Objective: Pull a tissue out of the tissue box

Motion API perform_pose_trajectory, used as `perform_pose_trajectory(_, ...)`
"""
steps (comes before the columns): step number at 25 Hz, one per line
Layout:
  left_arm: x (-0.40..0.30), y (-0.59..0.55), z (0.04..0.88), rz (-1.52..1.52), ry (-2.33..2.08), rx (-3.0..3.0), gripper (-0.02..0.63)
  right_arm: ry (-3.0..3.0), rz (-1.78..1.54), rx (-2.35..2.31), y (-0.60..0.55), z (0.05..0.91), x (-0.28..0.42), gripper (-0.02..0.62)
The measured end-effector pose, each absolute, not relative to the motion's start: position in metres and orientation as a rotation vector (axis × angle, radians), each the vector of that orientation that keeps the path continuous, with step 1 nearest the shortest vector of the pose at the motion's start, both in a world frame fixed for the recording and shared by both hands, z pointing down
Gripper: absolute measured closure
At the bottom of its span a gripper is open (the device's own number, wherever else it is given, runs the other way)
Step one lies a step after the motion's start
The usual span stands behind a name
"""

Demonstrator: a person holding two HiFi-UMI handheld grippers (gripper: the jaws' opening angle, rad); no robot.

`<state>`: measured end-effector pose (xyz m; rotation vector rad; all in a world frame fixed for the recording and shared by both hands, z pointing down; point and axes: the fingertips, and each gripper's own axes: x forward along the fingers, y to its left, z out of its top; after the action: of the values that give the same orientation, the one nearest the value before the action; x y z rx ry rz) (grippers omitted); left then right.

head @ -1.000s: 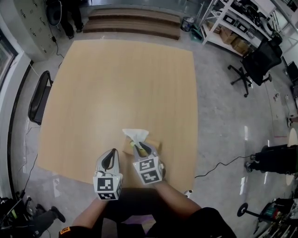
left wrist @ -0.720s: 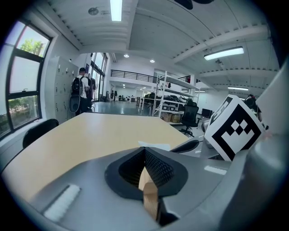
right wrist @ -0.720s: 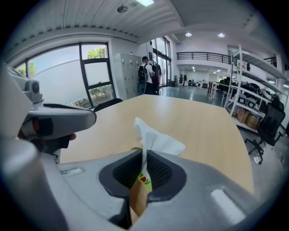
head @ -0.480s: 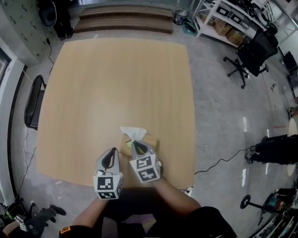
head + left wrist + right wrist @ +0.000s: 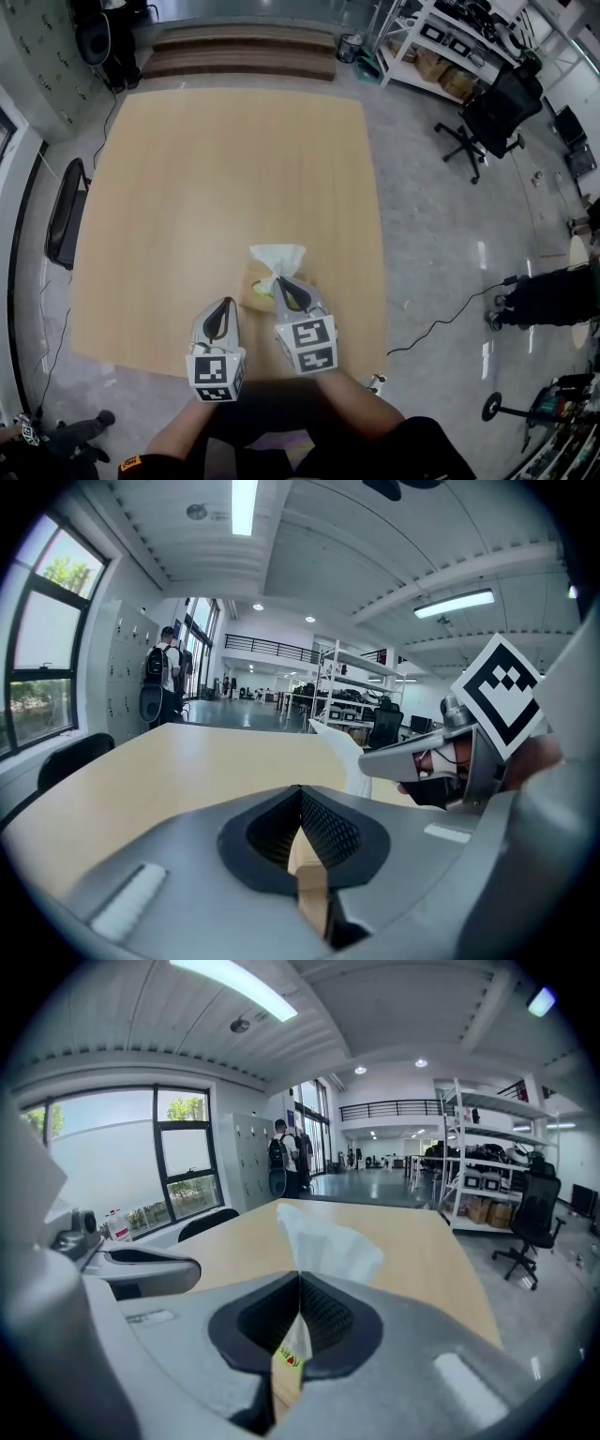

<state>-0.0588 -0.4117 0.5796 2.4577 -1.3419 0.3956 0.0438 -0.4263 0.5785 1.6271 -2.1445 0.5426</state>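
A brown tissue box (image 5: pixel 254 290) sits near the front edge of the wooden table (image 5: pixel 225 169). A white tissue (image 5: pixel 278 258) stands up out of it, also visible in the right gripper view (image 5: pixel 330 1249) and the left gripper view (image 5: pixel 344 757). My right gripper (image 5: pixel 282 282) is over the box, shut on the tissue's lower part, which runs down into the closed jaws (image 5: pixel 298 1283). My left gripper (image 5: pixel 223 310) hovers just left of the box, shut on nothing (image 5: pixel 301 794); only table shows through its slit.
A black chair (image 5: pixel 66 211) stands at the table's left side. An office chair (image 5: pixel 492 112) and shelving (image 5: pixel 450 47) are at the far right. A cable (image 5: pixel 441 328) lies on the floor. A person with a backpack (image 5: pixel 165 672) stands far behind.
The tissue stands a little higher and fuller above the box. My right gripper has shifted slightly right with it. The left gripper has stayed put.
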Motion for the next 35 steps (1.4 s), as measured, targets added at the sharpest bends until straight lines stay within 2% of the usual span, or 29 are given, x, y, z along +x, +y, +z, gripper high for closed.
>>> perform_pose_trajectory(14, -0.106, -0.359, 0.557, 0.295, -1.365, 2.473, 0.588, -2.211, 0.461, 1.696, -0.348, 0.555, 0.002, 0.600)
perform_pose_trajectory(22, -0.140, -0.289, 0.559, 0.253, -1.319, 2.458, 0.588, -2.192, 0.427, 1.712, -0.274, 0.546, -0.034, 0.600)
perform_pose_trajectory(35, -0.141, -0.222, 0.551, 0.239, -1.203, 2.544, 0.588, -2.147, 0.424, 1.753, -0.195, 0.539, -0.050, 0.600)
